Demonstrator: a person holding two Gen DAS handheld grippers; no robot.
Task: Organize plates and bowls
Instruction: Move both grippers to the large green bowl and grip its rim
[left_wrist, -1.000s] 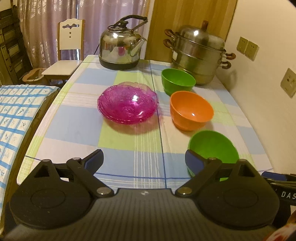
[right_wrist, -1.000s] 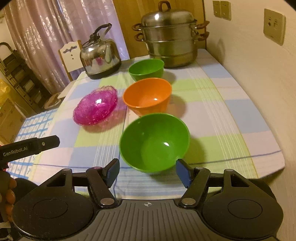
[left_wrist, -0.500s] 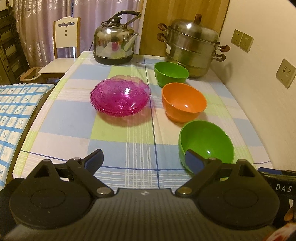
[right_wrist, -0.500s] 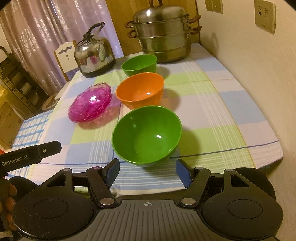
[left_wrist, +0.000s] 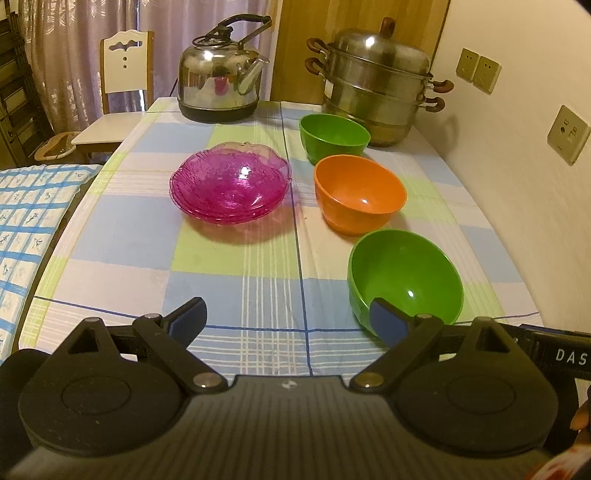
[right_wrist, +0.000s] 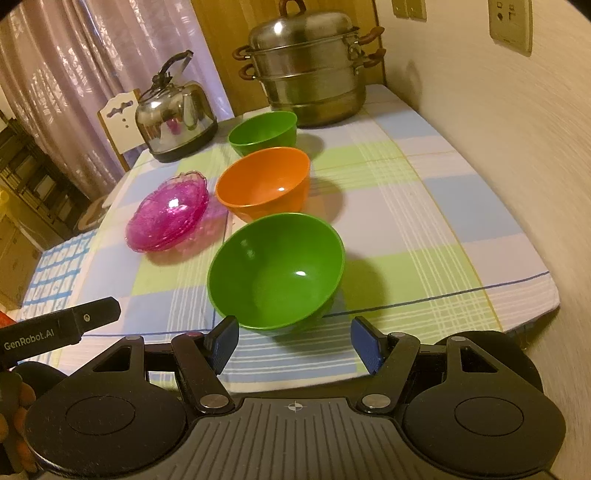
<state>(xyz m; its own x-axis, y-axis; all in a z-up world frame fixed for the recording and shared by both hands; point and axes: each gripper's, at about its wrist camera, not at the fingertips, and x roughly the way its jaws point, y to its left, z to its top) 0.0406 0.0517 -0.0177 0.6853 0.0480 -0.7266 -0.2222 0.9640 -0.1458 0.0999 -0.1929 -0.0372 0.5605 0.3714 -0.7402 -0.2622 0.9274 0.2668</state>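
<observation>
My left gripper hangs over the near edge of the counter, jaws spread wide and holding nothing; only checked cloth lies between them. My right gripper also has its jaws apart and empty, and they frame the near green bowl without touching it.

Three bowls stand upright in a row running away from me: the near green bowl, then the orange bowl just beyond it, then the far green bowl, which sits just in front of the steel steamer pot. A stack of pink glass plates rests to the left of the orange bowl, close but apart. A steel kettle stands at the far end of the counter.
</observation>
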